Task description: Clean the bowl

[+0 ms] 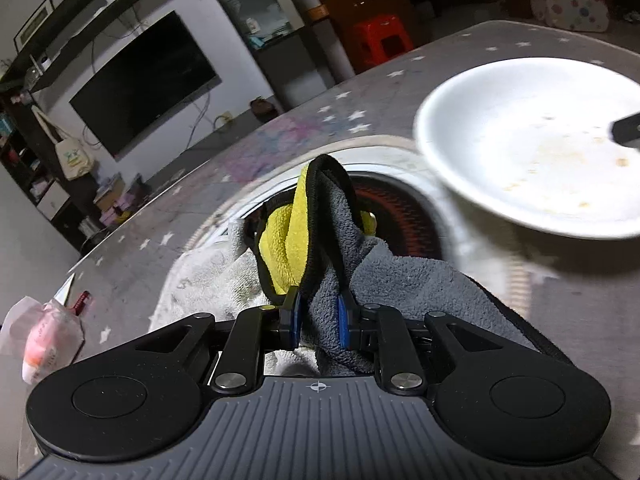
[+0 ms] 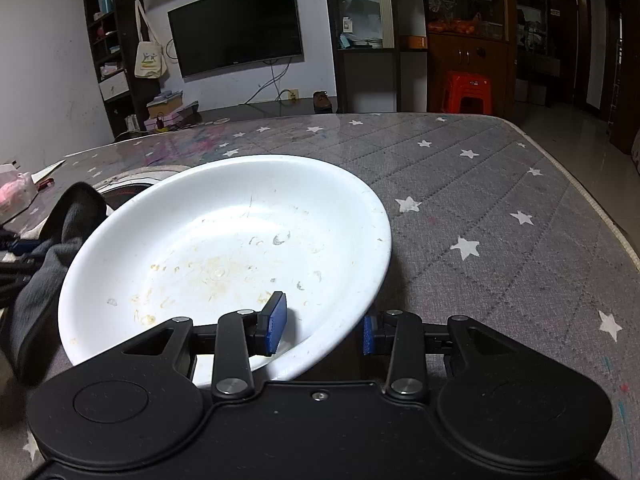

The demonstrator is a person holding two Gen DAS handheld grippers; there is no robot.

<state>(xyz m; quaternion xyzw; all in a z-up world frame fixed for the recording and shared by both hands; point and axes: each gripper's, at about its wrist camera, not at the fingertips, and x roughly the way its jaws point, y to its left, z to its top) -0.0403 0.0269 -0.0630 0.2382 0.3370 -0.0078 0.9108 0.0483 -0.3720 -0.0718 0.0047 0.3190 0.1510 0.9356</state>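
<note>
Bowl (image 2: 224,248) tilts leftward, rim pinched by right hand-held gripper (image 2: 324,330).

Left tool (image 1: 319,320) pinches cloth (image 1: 340,256) beside bowl (image 1: 532,148)

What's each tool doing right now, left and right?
Left tool: closed on the grey-and-yellow cloth.
Right tool: clamped on the near rim of the dirty white bowl, one finger inside, one outside.

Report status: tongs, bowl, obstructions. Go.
Left tongs shut on grey-yellow cloth. Right tongs straddle white bowl rim, one pad inside, one outside; grip unclear. Bowl tilted, food smears inside. Nothing between cloth and bowl.
</note>
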